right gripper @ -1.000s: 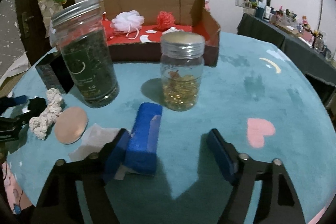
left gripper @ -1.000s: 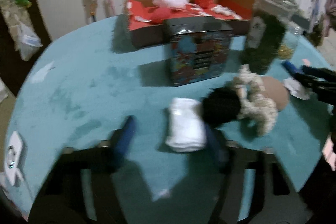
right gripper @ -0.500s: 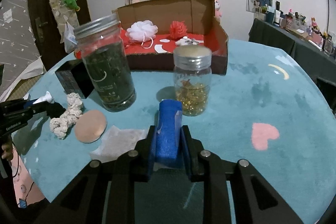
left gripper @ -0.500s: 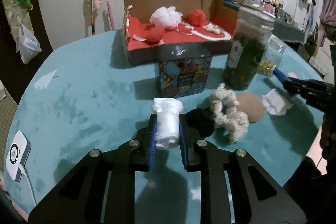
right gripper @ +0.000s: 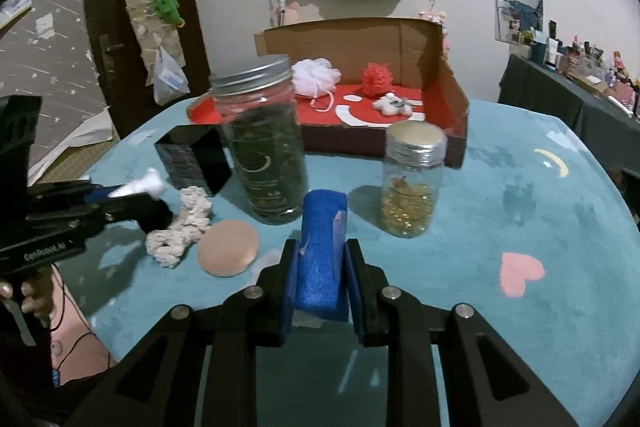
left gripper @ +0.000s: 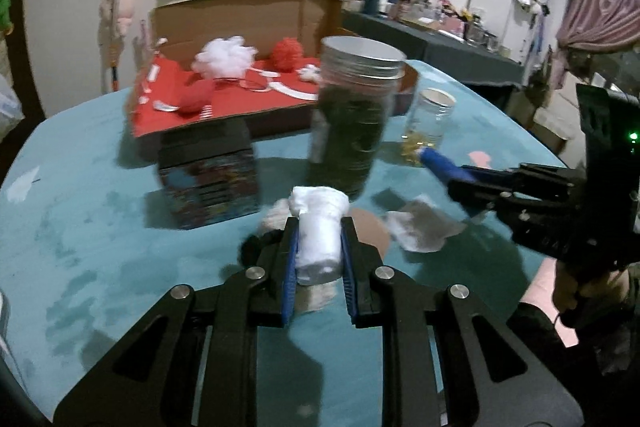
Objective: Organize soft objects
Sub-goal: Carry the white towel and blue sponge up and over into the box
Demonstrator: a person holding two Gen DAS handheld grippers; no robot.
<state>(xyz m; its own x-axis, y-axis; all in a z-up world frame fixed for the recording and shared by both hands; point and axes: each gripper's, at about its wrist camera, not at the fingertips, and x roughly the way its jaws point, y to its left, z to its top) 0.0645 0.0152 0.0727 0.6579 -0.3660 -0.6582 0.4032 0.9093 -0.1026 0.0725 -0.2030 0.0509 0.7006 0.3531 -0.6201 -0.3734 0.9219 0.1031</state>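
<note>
- While clamped between the left gripper's point(left gripper: 318, 259) fingers, white rolled cloth point(left gripper: 319, 227) raised over the teal tabletop point(left gripper: 100, 247), near its front edge.
- Right gripper point(right gripper: 320, 269) fingers closed on blue sponge block point(right gripper: 323, 243), above the front edge too.
- Left lying on the tabletop: knotted rope point(right gripper: 180, 231), round tan pad point(right gripper: 228, 247).
- At the far edge: cardboard box point(right gripper: 400, 39) holding a white puff point(right gripper: 316, 77).

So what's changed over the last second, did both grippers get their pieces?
Yes. The left gripper closed on the white cloth roll and lifted it; the right gripper closed on the blue sponge and raised it. Both jars, rope toy and cardboard box stayed put.
</note>
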